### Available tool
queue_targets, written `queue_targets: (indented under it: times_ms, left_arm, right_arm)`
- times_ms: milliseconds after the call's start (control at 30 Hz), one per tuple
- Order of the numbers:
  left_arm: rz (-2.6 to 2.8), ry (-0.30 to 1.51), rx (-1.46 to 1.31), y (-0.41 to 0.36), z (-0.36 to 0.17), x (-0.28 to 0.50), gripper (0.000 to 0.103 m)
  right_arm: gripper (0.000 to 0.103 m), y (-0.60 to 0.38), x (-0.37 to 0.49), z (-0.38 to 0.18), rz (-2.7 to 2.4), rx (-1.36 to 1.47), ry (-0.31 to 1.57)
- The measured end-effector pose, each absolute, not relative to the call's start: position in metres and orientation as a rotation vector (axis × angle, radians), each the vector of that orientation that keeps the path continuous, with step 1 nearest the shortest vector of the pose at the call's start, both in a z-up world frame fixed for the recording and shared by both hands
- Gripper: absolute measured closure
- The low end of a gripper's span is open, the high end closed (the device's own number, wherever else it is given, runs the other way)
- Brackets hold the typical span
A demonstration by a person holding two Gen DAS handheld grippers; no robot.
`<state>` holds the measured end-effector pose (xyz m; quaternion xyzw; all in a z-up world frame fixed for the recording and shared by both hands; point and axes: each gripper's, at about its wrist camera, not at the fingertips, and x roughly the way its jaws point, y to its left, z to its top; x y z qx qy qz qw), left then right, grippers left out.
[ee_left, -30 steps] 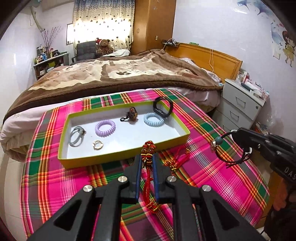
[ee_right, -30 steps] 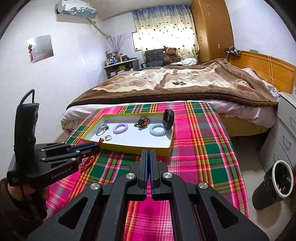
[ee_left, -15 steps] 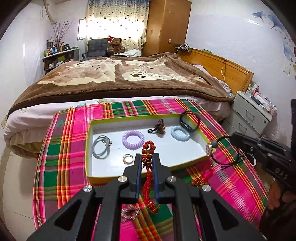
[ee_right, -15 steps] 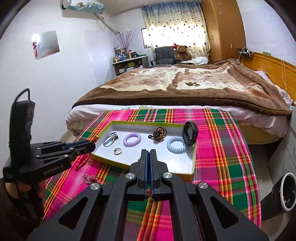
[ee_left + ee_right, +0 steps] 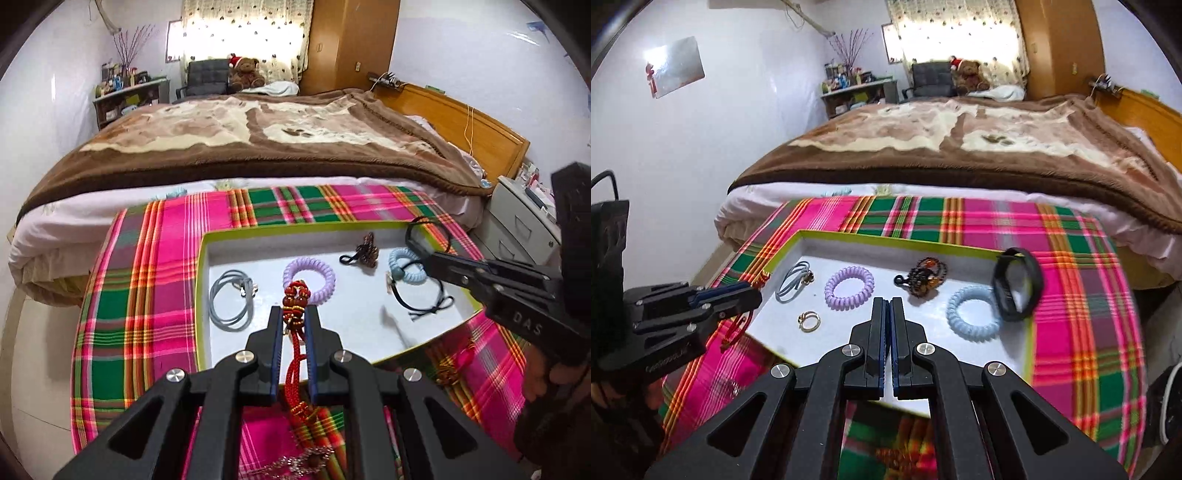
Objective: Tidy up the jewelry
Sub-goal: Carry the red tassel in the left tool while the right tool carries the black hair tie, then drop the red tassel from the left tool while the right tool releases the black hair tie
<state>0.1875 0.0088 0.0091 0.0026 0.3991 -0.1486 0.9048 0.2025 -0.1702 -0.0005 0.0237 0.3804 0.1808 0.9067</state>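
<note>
The left claw [image 5: 294, 325] grips a red knotted cord [image 5: 295, 306]; the right claw [image 5: 419, 253] pinches a black hair tie [image 5: 417, 295] over the tray [image 5: 201, 295].

Your left gripper [image 5: 293, 325] hides the ring and the red cord's [image 5: 294, 363] middle. Beads [image 5: 304, 459] below it are blurred. The plaid bench [image 5: 1082, 295] smears at right.
</note>
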Motion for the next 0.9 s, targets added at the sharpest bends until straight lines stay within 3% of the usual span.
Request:
queue_targets:
  times_ms: [367,900]
  left_arm:
    - [-0.338,0.883,0.05,-0.013,-0.013,0.206,0.091]
    - [-0.372,0.922,0.088,-0.038,-0.025,0.207,0.091]
  right_arm:
    - [0.101,-0.175,0.234,-0.038,0.353,0.026,0.874]
    - [0.101,-0.171,0.24,-0.045,0.301,-0.088,0.876]
